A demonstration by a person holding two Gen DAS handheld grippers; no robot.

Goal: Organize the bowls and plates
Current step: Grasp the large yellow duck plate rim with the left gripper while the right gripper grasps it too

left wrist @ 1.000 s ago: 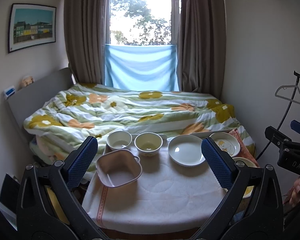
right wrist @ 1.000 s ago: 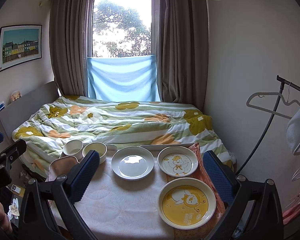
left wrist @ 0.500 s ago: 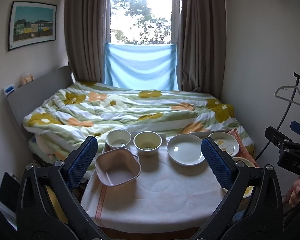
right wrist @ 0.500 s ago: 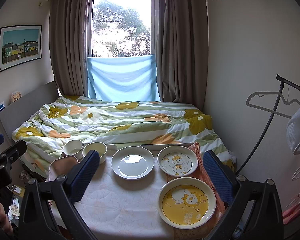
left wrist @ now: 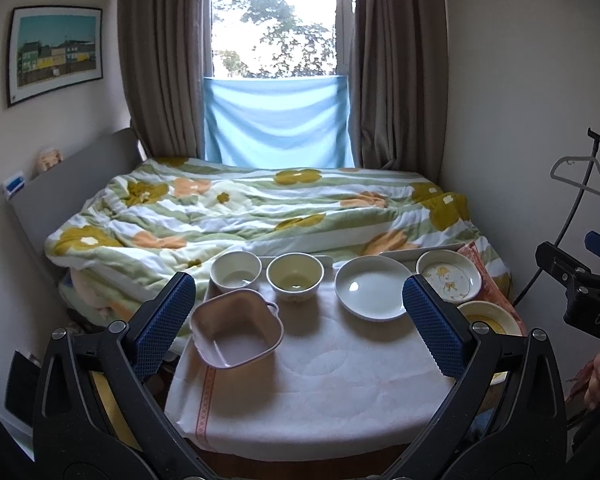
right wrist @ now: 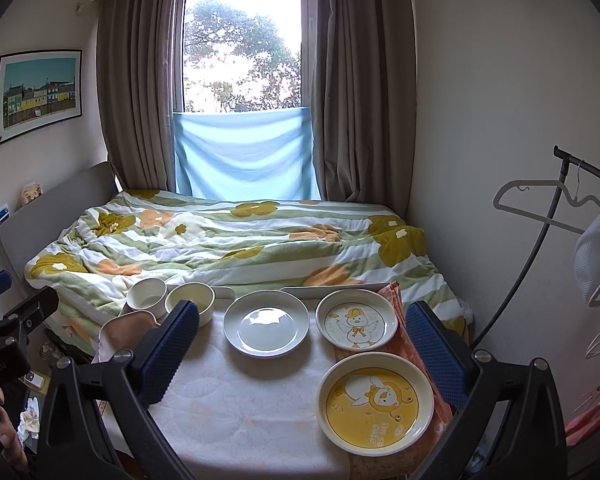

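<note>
On the cloth-covered table [left wrist: 324, 380] stand a pink square bowl [left wrist: 236, 332], a white bowl [left wrist: 236, 271], a yellow bowl [left wrist: 295, 276], a plain white plate [left wrist: 371, 288], a small duck plate [left wrist: 448, 276] and a yellow duck plate [right wrist: 376, 398]. My left gripper [left wrist: 298, 324] is open and empty, held back above the table's front. My right gripper [right wrist: 302, 350] is open and empty, held above the table's right part, with the white plate [right wrist: 266, 322] and small duck plate [right wrist: 356, 322] ahead of it.
A bed with a flowered quilt [left wrist: 260, 208] lies right behind the table. A clothes rack with hangers [right wrist: 556, 208] stands at the right. An orange towel [right wrist: 396, 294] lies under the duck plates. Walls close in left and right.
The left gripper has drifted slightly, so the dishes sit a little higher in its view. The right gripper and the dishes have not moved.
</note>
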